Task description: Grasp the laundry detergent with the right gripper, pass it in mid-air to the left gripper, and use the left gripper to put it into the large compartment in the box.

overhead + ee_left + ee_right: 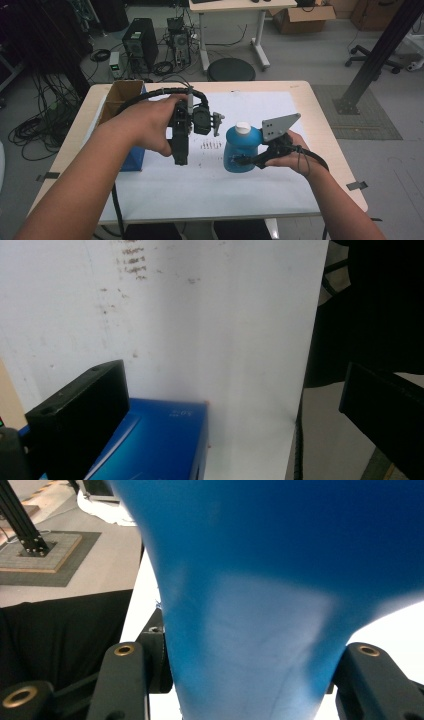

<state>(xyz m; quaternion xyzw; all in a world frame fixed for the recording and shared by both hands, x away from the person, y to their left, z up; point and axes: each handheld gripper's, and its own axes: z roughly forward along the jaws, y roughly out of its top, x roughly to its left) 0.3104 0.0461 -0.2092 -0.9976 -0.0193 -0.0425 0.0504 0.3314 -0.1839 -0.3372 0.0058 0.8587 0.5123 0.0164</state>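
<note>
A blue plastic bottle [239, 146] with a white cap [243, 128] stands just right of the table's middle on a white sheet. My right gripper [239, 161] comes in from the right and is shut on the bottle's lower body. In the right gripper view the blue bottle [260, 555] sits tight between the two jaws of my right gripper [247, 670]. My left gripper [180, 160] hangs left of the bottle, pointing down at the sheet, apart from it. In the left gripper view my left gripper [230, 382] is open, with bare paper between its jaws.
A blue box [133, 161] lies at the sheet's left edge, its top [160, 440] under my left jaw. An open cardboard box [118, 98] stands behind it. Dark smudges [210, 145] mark the white sheet [200, 190]. A stool [231, 69] and computer towers [141, 44] stand past the far edge.
</note>
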